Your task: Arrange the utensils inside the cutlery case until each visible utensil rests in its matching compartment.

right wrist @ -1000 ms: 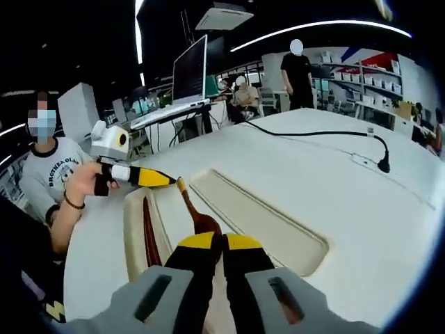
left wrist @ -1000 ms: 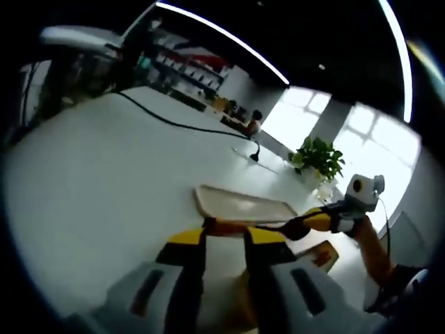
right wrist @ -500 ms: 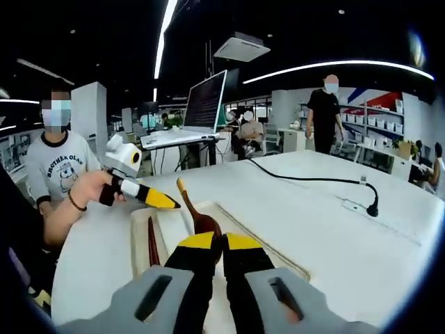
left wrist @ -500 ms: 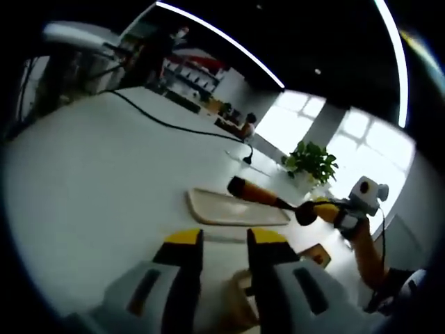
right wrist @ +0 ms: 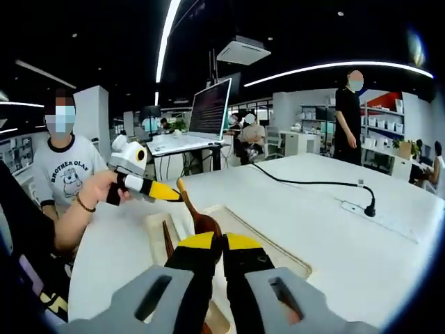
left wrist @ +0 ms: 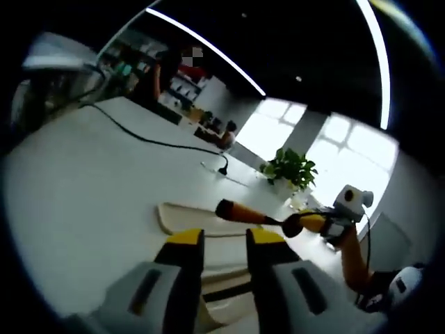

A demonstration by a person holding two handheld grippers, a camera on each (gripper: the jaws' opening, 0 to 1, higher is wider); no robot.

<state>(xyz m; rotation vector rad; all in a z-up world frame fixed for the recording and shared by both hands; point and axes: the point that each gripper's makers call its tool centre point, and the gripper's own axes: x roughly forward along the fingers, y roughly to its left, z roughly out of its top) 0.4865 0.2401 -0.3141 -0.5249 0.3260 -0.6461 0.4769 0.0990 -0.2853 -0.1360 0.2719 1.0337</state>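
Your right gripper [right wrist: 222,245] has its jaws clamped on a wooden spoon [right wrist: 197,216], held up above the cutlery case [right wrist: 278,252] on the white counter [right wrist: 361,250]. Your left gripper [left wrist: 224,240] hovers with jaws apart, gripping nothing. A dark utensil [right wrist: 168,241] lies in the case's side compartment.

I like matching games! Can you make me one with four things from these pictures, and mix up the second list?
Things:
1. wooden spoon
2. black cable
3. green plant
4. left gripper

States or places:
A. lying across the white table
B. standing near the bright windows
C. clamped in the right gripper, handle pointing away
D. held in a person's hand, above the tray's near end

Right pairs: 1-C, 2-A, 3-B, 4-D
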